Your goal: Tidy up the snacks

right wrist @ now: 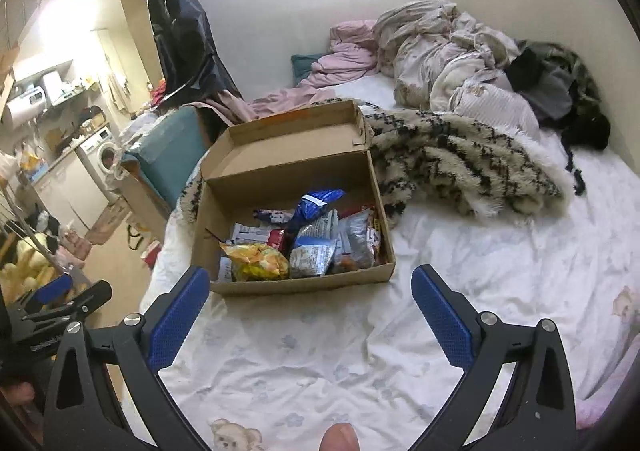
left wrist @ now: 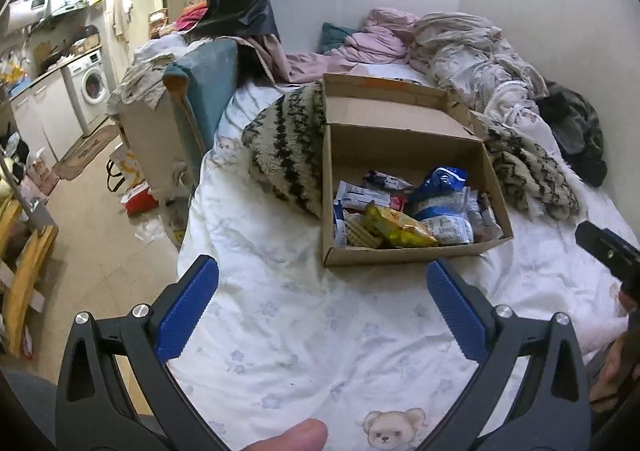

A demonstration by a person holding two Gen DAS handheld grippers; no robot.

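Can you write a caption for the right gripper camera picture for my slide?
Open right gripper hovers over the bed sheet before a cardboard box of snack packets, yellow bag nearest.

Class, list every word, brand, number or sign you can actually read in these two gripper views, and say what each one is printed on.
No text can be read with confidence.
White and blue packets in the cardboard box: printed lines, too small and blurred.
Yellow snack bag: markings blurred.
Washing machine: panel too small.
Doormat: dark lettering, illegible.
Bedsheet: only bear and flower prints.
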